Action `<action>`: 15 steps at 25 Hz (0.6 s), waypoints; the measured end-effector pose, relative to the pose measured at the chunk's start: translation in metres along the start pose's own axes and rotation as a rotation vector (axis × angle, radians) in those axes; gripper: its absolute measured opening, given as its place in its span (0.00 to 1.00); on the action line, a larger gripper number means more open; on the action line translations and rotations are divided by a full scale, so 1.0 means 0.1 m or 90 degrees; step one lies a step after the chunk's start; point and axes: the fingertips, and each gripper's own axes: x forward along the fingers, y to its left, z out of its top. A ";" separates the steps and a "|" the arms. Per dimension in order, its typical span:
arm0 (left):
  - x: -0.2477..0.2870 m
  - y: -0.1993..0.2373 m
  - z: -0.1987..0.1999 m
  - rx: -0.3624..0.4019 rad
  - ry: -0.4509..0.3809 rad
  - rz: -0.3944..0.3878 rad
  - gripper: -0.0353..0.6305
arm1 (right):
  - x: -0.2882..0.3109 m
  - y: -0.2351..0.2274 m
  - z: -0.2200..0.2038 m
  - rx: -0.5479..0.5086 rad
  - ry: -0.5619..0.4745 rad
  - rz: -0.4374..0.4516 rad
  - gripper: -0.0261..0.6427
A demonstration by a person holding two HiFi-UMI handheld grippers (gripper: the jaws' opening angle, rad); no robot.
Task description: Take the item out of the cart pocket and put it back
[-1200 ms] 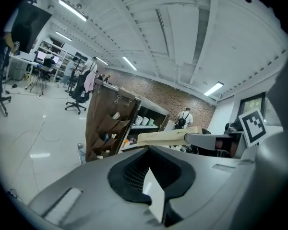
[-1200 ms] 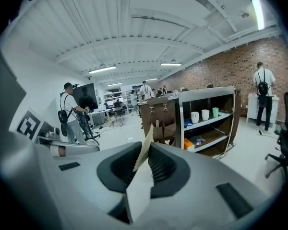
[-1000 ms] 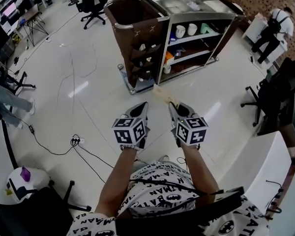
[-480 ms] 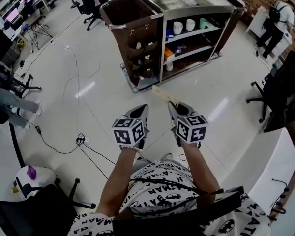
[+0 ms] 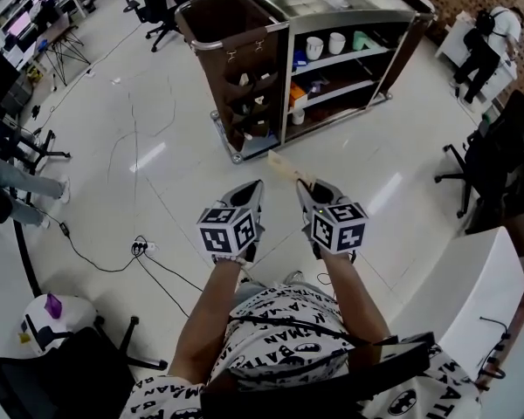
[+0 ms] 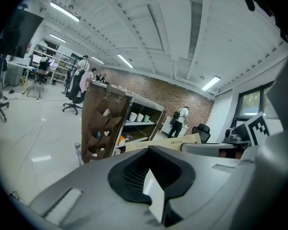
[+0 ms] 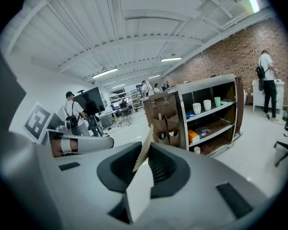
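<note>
right gripper (image 5: pixel 307 188): fingers clenched on one end of a flat tan paper packet (image 5: pixel 284 165). the packet shows edge-on between them in the right gripper view. in the head view it juts forward and to the left beyond the tips.

left gripper (image 5: pixel 257 187): fingers pressed together with nothing between them. the tips sit level with those of the right gripper, just beside them and apart from the packet.

each gripper carries a marker cube (image 5: pixel 230 231) at its rear (black-and-white squares on every visible face) and is held at the end of a bare forearm (image 5: pixel 211 308). below the forearms is a shirt (image 5: pixel 284 339) with a printed bat pattern.

the packet is held in the air, well apart from the housekeeping cart (image 5: pixel 284 77), which stands ahead on the glossy white surface (image 5: pixel 157 155). the cart's near side is a brown panel with rows of pockets (image 5: pixel 251 101), several holding small pale items. the packet is outside the pockets. the cart's open shelves carry cups (image 5: pixel 325 48) and an orange box (image 5: pixel 297 92).

periphery: cables (image 5: pixel 138 250) lie on the surface at left. office chairs (image 5: pixel 162 3) stand at the far left and at the right edge. a person (image 5: pixel 487 35) stands at a white counter at upper right.
</note>
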 end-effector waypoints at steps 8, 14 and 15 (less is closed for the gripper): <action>-0.03 0.00 -0.02 -0.010 0.001 -0.002 0.06 | -0.04 0.02 0.00 -0.001 0.001 -0.009 0.13; -0.04 0.06 -0.07 -0.019 0.001 0.001 0.06 | -0.03 0.03 -0.05 0.002 0.003 -0.012 0.13; -0.04 0.07 -0.07 -0.020 0.002 0.001 0.06 | -0.03 0.03 -0.05 0.002 0.004 -0.013 0.13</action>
